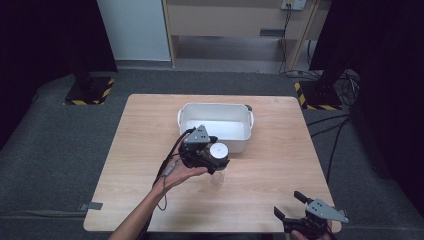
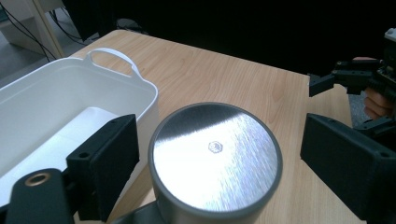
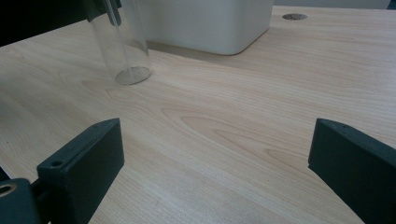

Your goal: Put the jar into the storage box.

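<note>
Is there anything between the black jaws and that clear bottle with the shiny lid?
Nothing visible. The left hand-held gripper has its jaws on either side of the clear bottle with the round silver metal lid, with small bare gaps, beside the white plastic tub.

Dim, dark-cornered room with the desk (image 1: pixel 260 175) evenly lit from above, glare streaking the metal lid (image 2: pixel 215 156), near claw pads soft.

A tub (image 1: pixel 215 127) sits on the table (image 1: pixel 150 125), toward its far middle. A jar (image 1: pixel 218 165) stands just in front of the tub, its lid (image 2: pixel 215 156) between the left gripper's (image 1: pixel 212 157) jaws. The right gripper (image 1: pixel 295 210) is at the near right corner, well apart.
</note>
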A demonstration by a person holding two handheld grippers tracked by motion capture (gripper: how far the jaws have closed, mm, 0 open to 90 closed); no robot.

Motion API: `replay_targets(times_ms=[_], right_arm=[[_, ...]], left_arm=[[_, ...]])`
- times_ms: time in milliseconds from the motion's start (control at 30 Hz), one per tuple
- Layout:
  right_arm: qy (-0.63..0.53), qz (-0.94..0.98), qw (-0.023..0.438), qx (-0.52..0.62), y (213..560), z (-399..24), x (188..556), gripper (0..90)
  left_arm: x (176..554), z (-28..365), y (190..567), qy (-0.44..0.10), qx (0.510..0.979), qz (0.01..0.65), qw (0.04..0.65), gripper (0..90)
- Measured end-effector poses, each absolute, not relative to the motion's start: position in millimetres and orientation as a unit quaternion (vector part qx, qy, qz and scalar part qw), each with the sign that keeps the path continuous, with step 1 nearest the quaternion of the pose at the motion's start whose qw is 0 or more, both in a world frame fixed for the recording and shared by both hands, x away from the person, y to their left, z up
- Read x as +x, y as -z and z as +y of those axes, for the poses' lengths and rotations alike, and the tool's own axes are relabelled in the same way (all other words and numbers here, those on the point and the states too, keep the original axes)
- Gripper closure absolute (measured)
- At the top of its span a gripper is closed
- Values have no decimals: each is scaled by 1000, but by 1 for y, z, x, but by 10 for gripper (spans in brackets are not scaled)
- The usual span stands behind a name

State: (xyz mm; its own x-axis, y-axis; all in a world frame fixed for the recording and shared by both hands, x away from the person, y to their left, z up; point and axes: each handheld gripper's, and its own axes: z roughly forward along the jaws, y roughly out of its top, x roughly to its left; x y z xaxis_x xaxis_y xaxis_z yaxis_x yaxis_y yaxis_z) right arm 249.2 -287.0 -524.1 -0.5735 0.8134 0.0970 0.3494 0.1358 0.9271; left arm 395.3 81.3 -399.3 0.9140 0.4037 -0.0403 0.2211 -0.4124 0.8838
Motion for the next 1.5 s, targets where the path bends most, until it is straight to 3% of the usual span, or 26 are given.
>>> replay_targets(times_ms=[200,467,1067,1500], right_arm=[[-519,720,224,404,524,-287,249,33],[-520,720,223,402,524,-287,249,33],[-520,720,223,402,524,-287,249,33],[-520,720,221,403,524,-286,249,33]], left_arm=[[399,73,405,-91,838,190,503,167],[398,67,411,-117,840,196,493,320],[396,67,405,-122,842,198,487,327],[396,75,378,-132,842,193,486,327]])
